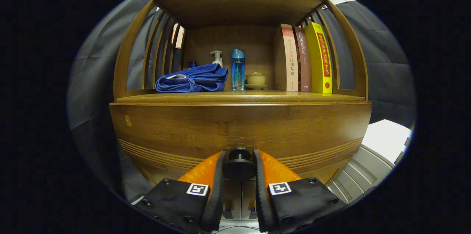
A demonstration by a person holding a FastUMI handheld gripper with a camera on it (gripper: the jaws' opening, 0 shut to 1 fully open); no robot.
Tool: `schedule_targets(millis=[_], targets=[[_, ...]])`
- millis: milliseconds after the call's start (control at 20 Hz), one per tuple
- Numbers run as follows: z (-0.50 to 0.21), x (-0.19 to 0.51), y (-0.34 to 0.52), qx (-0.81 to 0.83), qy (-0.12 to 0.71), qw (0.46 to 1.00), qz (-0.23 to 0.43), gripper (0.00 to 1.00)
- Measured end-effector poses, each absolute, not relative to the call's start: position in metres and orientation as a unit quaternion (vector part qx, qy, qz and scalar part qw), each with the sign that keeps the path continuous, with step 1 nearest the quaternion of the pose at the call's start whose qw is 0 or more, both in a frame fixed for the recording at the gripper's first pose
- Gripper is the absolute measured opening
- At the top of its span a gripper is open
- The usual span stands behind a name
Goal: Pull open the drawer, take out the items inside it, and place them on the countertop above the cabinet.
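Right, I've got my tool (239, 169) up against the wooden drawer front (239, 131), and its two fingers (217, 175) sit either side of the round black knob (239, 167), one pressing each flank as far as I can see, so I call it clenched on the knob. The drawer looks flush with the brown wooden cabinet (127, 61), no gap showing along its top edge, so by my reckoning it is not open yet and I am at the very first step.

Just above the drawer front runs the wooden bench (235, 97), the surface where the drawer's contents are meant to end up. It already carries a folded blue towel (191, 78), a white pump bottle (217, 57) behind it, a tall blue bottle (238, 69), a small yellow lidded cup on a saucer (256, 79), and three upright books (303, 59) leaning at the far side.

What lies inside the drawer I cannot tell; it is hidden. Left to do: pull, empty it, set everything up top.
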State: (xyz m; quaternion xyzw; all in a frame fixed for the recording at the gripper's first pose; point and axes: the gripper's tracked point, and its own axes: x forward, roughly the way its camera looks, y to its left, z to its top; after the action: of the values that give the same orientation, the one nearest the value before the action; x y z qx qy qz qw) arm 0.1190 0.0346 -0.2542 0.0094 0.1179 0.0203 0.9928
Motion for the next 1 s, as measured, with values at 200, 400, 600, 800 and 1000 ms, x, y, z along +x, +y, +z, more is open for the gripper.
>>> schedule_targets(millis=[200, 400, 600, 800, 1000], targets=[[-0.257, 0.112, 0.035, 0.019, 0.126, 0.992, 0.021, 0.46], [-0.264, 0.099, 0.035, 0.023, 0.141, 0.990, 0.023, 0.46], [-0.313, 0.051, 0.018, 0.079, 0.192, 0.978, -0.002, 0.09], [-0.298, 0.051, -0.003, 0.065, 0.163, 0.984, -0.013, 0.09], [-0.250, 0.063, 0.028, 0.004, 0.103, 0.994, 0.030, 0.36]])
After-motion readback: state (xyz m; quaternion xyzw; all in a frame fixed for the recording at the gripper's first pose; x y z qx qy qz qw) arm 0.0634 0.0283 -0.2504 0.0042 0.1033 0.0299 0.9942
